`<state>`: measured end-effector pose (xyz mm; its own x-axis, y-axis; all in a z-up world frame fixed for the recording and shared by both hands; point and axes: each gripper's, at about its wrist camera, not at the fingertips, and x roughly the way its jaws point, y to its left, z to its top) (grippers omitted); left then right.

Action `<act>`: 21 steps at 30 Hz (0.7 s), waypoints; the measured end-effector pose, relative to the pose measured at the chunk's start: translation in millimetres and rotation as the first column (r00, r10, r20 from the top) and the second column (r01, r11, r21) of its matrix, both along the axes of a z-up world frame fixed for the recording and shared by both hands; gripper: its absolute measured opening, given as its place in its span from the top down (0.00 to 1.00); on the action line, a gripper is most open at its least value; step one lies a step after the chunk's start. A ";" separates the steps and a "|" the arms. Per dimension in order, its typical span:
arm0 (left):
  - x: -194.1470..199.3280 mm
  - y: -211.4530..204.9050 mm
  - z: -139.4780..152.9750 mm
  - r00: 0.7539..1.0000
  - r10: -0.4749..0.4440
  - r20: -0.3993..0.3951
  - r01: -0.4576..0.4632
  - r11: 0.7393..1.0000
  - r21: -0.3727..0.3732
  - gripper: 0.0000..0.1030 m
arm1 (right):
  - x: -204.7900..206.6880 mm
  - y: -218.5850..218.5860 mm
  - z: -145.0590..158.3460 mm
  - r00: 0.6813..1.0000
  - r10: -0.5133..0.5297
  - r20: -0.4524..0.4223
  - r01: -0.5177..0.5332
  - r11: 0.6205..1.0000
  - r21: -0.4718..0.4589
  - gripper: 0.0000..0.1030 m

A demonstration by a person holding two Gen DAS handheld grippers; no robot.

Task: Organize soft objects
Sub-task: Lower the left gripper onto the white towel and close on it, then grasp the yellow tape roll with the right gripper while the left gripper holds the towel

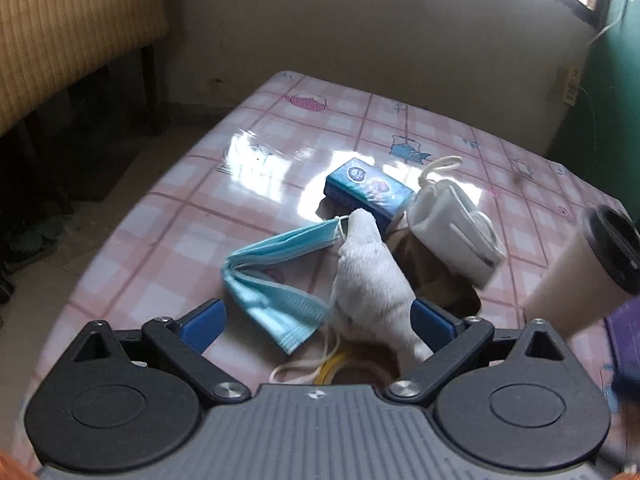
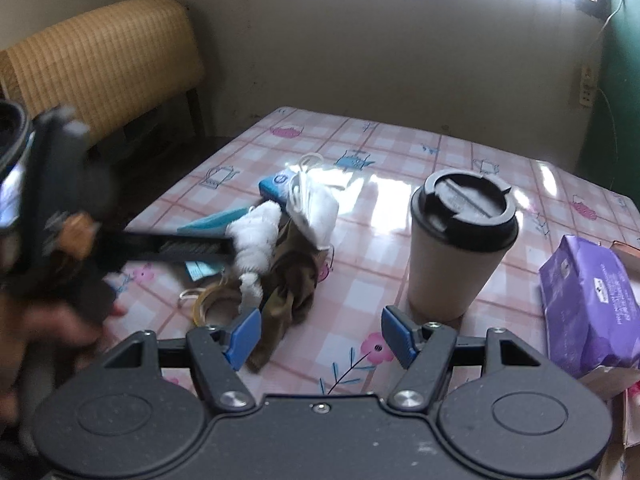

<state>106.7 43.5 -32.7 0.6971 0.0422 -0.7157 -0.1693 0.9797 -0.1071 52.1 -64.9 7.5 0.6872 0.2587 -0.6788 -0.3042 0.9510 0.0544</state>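
Note:
A white fluffy sock (image 1: 372, 280) lies on the pink checked table, over a brown cloth (image 1: 424, 272). A blue face mask (image 1: 272, 276) lies left of it. A white folded mask (image 1: 456, 232) rests on the brown cloth. My left gripper (image 1: 316, 320) is open, its jaws on either side of the blue mask's end and the sock's near end. In the right wrist view the sock (image 2: 256, 240) and brown cloth (image 2: 292, 284) lie left of centre. My right gripper (image 2: 316, 334) is open and empty above the table, its left fingertip (image 2: 244, 332) at the cloth's near edge.
A blue tissue packet (image 1: 368, 190) lies behind the sock. A paper cup with a black lid (image 2: 460, 244) stands right of the pile. A purple wipes pack (image 2: 588, 304) lies at the right. A tape roll (image 2: 216, 304) lies by the cloth. A wicker chair (image 2: 108, 60) stands beyond the table's left edge.

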 end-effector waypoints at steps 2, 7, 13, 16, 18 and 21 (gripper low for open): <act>13.3 -1.4 -5.9 1.000 0.009 -0.007 -0.009 1.000 -0.003 0.02 | -0.4 0.6 -3.9 1.000 0.008 -0.005 -0.008 1.000 0.002 0.23; 37.3 -1.8 -14.0 1.000 0.009 -0.016 -0.010 0.999 -0.049 0.08 | -1.5 5.3 -11.4 0.999 0.049 -0.006 -0.049 0.999 -0.008 0.23; 40.5 0.5 -14.8 0.999 -0.042 0.003 0.042 0.993 -0.111 0.62 | 0.4 9.0 -17.8 0.998 0.064 -0.018 -0.064 0.998 -0.003 0.23; 24.6 1.9 -6.1 0.998 -0.062 0.027 0.065 0.990 -0.128 0.64 | 2.4 8.4 -21.7 0.998 0.057 -0.029 -0.057 0.998 0.003 0.23; 12.9 5.8 -1.6 0.997 -0.074 0.033 0.078 0.986 -0.146 0.65 | 3.6 8.2 -24.9 0.998 0.052 -0.039 -0.052 0.999 0.011 0.23; -14.3 18.6 7.1 0.997 -0.061 0.057 0.069 0.988 -0.140 0.65 | 2.9 8.3 -26.9 0.997 0.065 -0.039 -0.064 0.997 0.030 0.23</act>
<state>92.3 62.1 -25.5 0.7315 -0.1038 -0.6739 -0.0963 0.9627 -0.2528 55.0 -56.6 -19.4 0.6407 0.3219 -0.6971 -0.3622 0.9272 0.0952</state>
